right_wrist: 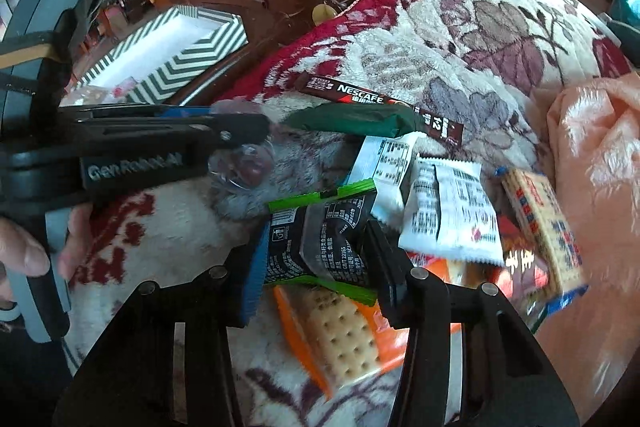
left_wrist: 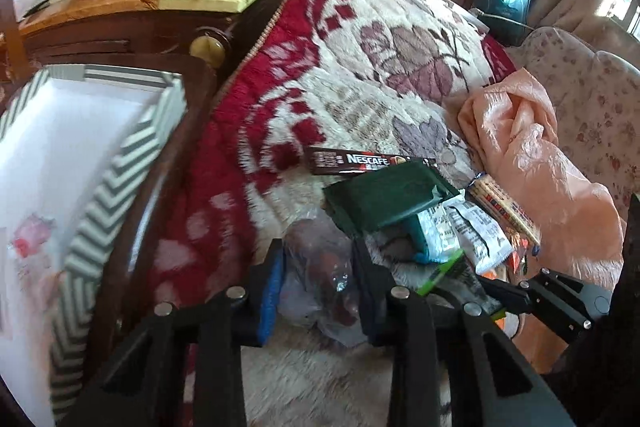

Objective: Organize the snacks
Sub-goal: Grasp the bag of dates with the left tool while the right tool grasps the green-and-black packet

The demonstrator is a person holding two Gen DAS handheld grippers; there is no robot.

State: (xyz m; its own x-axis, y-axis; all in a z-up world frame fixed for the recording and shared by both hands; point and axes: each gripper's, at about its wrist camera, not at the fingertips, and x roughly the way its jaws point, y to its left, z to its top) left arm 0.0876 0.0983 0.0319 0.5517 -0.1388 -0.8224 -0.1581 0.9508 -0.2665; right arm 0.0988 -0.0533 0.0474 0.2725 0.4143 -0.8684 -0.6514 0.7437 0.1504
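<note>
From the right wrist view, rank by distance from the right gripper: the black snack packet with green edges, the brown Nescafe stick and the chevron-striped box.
1. Black snack packet with green edges: between the right gripper's jaws.
2. Brown Nescafe stick: farther up on the blanket, behind the dark green packet.
3. Chevron-striped box: farthest, upper left, off the blanket.

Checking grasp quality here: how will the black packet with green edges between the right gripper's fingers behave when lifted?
The black packet looks thin and crinkly, so it will probably flop and sag. Its glossy film may slip between the right gripper's pads. It seems light.
</note>
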